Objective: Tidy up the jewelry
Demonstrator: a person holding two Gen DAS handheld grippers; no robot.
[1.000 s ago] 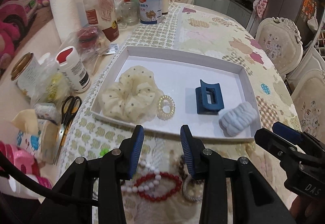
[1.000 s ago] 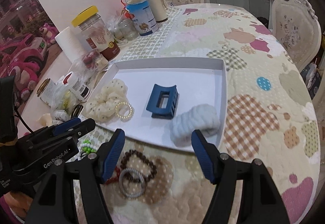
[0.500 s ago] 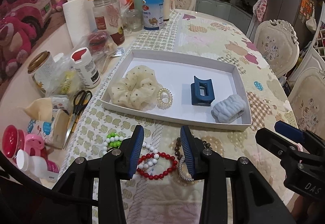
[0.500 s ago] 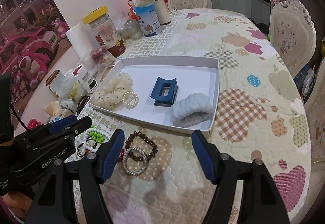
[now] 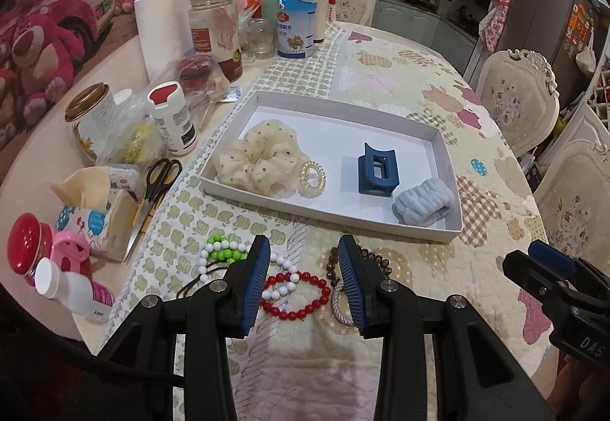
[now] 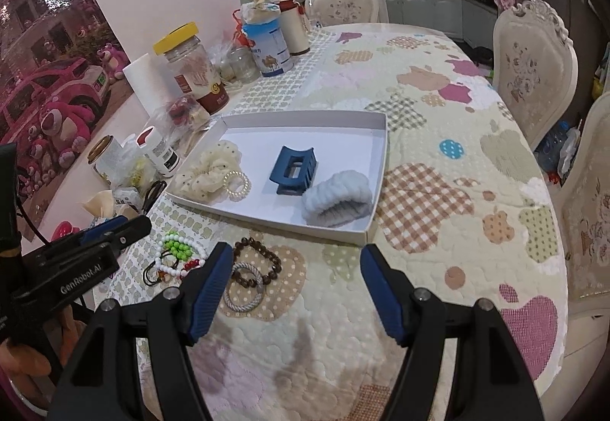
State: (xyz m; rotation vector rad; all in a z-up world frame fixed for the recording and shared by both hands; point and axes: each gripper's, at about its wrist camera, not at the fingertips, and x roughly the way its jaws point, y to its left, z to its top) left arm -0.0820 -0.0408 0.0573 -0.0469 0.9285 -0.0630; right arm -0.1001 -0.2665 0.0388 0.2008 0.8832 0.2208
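Compared with a second ago, both views now take in more of the table: the bracelets, then half hidden under the fingers, lie in full sight in front of the white tray (image 5: 331, 224). Left to right, the green-and-white bead bracelet (image 5: 223, 249), the red bead bracelet (image 5: 301, 293), the brown bead bracelet (image 6: 263, 261) and the silver-grey ring (image 6: 244, 291) cluster on the quilted cloth, touching or overlapping, just short of the tray. In the tray lie a cream scrunchie (image 5: 259, 158), a clear coil tie (image 5: 312, 179), a blue claw clip (image 5: 377, 169) and a pale blue band (image 5: 423, 205). The left gripper (image 5: 303, 276) is parted and empty above the beads; the right gripper (image 6: 297, 283) stands wider, also empty.
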